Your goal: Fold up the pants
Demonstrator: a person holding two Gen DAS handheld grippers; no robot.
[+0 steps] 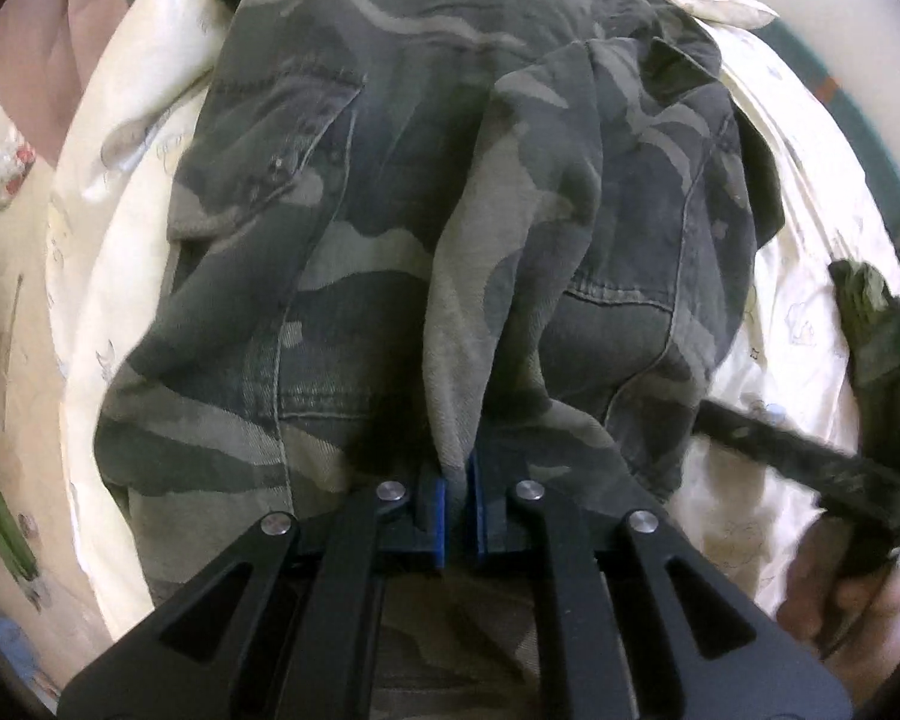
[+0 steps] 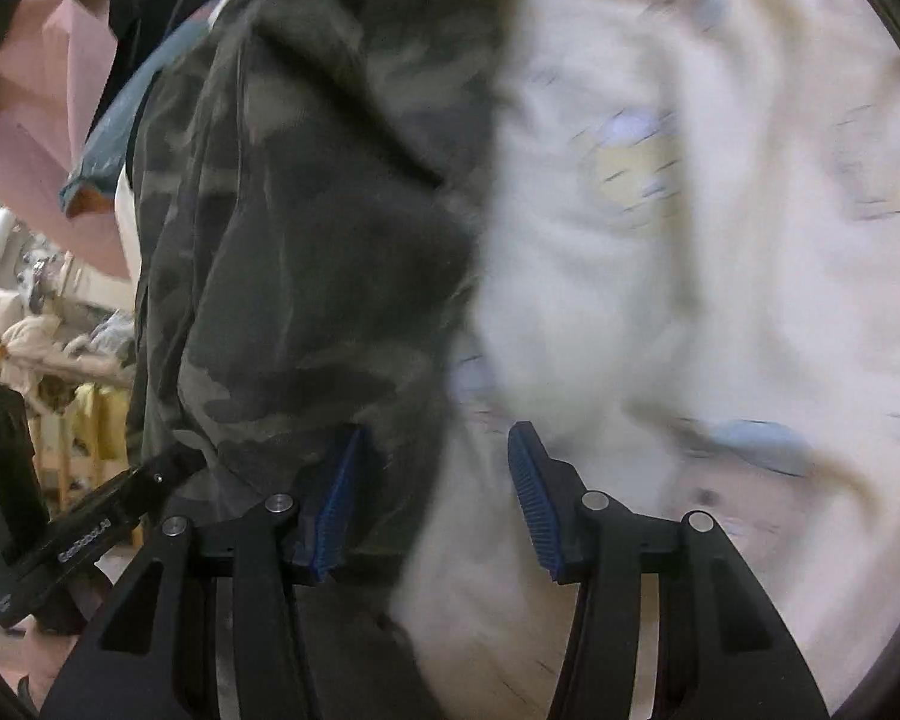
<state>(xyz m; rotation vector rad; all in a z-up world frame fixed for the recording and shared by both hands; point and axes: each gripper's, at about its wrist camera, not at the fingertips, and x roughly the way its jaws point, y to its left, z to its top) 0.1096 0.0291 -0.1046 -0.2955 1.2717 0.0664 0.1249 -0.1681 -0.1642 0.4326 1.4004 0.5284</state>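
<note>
Camouflage pants (image 1: 390, 180) lie crumpled across a white printed bed cover (image 1: 804, 228). My left gripper (image 1: 457, 480) is shut on a raised fold of the pants cloth, which stands up in a ridge from between its blue pads. In the right wrist view, which is blurred, the pants (image 2: 306, 240) fill the left half. My right gripper (image 2: 435, 498) stands open over their right edge. The cloth drapes against its left pad (image 2: 336, 498), while the right pad (image 2: 534, 498) is over bare bed cover. A hand (image 1: 834, 594) holds the right tool at the picture's right edge.
The white bed cover (image 2: 690, 240) spreads wide to the right of the pants. A pink cloth (image 2: 48, 120) and a teal cloth (image 2: 108, 138) lie beyond the pants at the left. Past the bed's left side stands cluttered furniture (image 2: 60, 360). The left tool's black body (image 2: 60, 540) is at lower left.
</note>
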